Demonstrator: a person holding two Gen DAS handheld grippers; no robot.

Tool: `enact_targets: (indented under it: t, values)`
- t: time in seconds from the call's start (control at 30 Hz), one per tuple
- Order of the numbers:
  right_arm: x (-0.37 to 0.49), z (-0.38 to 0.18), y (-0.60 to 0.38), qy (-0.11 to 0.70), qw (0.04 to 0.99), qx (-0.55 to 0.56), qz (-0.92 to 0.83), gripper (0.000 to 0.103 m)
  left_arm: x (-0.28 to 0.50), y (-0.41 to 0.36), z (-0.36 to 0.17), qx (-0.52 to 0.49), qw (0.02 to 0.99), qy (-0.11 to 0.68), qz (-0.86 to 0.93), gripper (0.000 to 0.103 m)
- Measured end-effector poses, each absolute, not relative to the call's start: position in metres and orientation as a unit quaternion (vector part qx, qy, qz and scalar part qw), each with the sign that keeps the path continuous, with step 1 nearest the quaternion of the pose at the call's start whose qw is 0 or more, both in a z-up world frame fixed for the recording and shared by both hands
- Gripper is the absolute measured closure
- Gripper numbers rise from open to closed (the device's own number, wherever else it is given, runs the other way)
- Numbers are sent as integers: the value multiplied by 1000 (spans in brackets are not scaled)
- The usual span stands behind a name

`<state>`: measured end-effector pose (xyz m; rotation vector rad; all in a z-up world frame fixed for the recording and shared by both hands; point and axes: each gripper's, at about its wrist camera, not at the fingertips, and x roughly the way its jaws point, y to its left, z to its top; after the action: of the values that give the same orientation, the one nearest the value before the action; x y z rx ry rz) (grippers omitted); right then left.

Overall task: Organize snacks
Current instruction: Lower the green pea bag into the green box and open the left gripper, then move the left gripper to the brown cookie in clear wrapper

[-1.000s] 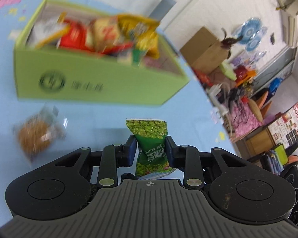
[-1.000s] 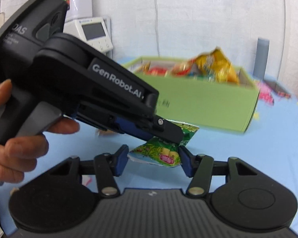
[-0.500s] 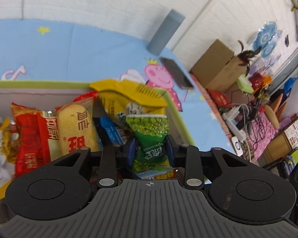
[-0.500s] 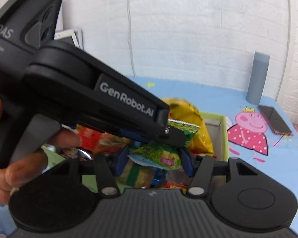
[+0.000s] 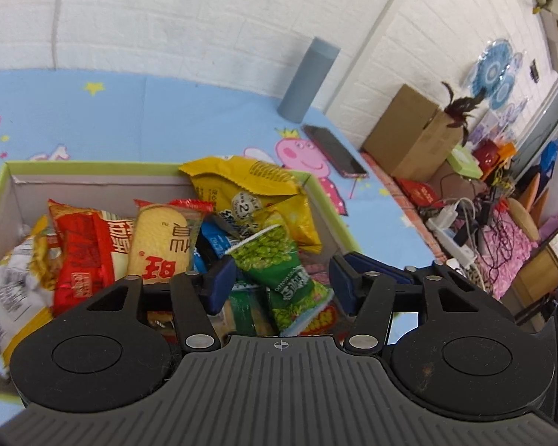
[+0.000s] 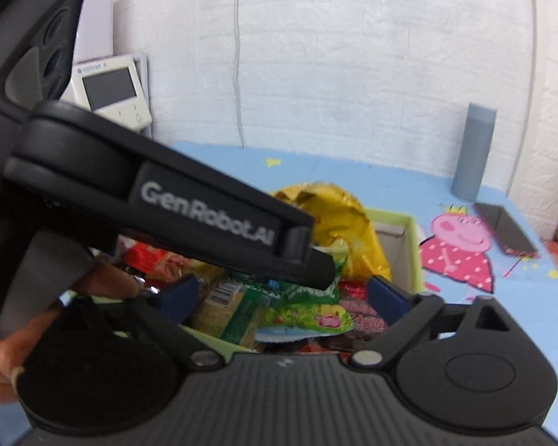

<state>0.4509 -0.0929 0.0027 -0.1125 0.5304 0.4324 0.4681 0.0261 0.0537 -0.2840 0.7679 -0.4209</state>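
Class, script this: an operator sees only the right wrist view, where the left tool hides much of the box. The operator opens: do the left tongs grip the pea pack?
Observer: No. The left tongs have just been opening; the pea pack leans between them over the box, and the pads are not pressing it.
Operator: What fills the box's left half?
Observer: A red pack and a yellow cracker pack, side by side.
Operator: Any bare spot?
Observer: The back wall shows bare behind those two.

Green pea-print packet (image 5: 279,267), yellow bag (image 5: 249,186), lime-green box (image 5: 3,186), blue cartoon-pig mat (image 5: 167,119)
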Motion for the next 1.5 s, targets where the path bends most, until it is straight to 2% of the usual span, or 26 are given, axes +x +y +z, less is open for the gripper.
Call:
enact_targets:
  t: [0.03, 0.2, 0.4, 0.53, 0.7, 0.77, 0.87, 0.93, 1.0, 1.2, 1.5]
  values:
    - [443, 7, -96, 255, 942, -51, 212, 6, 459, 27, 58, -134, 900, 363, -200, 54]
    - [395, 21, -107, 226, 953, -36, 201, 3, 416, 40, 73, -131, 910, 340, -196, 47]
    - [346, 2, -103, 262, 942, 7, 209, 3, 359, 93, 58, -158, 915, 332, -167, 37]
    - [310, -21, -72, 300, 923, -1, 240, 3, 344, 142, 30, -170, 910, 359, -119, 39]
    - [306, -34, -23, 322, 902, -20, 288, 3, 346, 181, 3, -207, 892, 389, -106, 39]
    - [316, -38, -7, 331, 891, -30, 308, 3, 357, 186, -6, -215, 884, 398, -118, 43]
    - [329, -41, 10, 348, 873, -23, 341, 3, 380, 183, -18, -210, 870, 418, -154, 45]
    - [333, -43, 20, 358, 864, -22, 353, 3, 391, 180, -26, -210, 858, 439, -167, 50]
    - [339, -47, 28, 362, 861, -37, 355, 3, 390, 177, -28, -205, 856, 437, -187, 50]
    - [339, -53, 34, 360, 862, -68, 351, 3, 371, 171, -32, -226, 837, 442, -231, 51]
    - [282, -51, -5, 359, 862, -60, 354, 2, 317, 130, -37, -244, 825, 442, -254, 50]
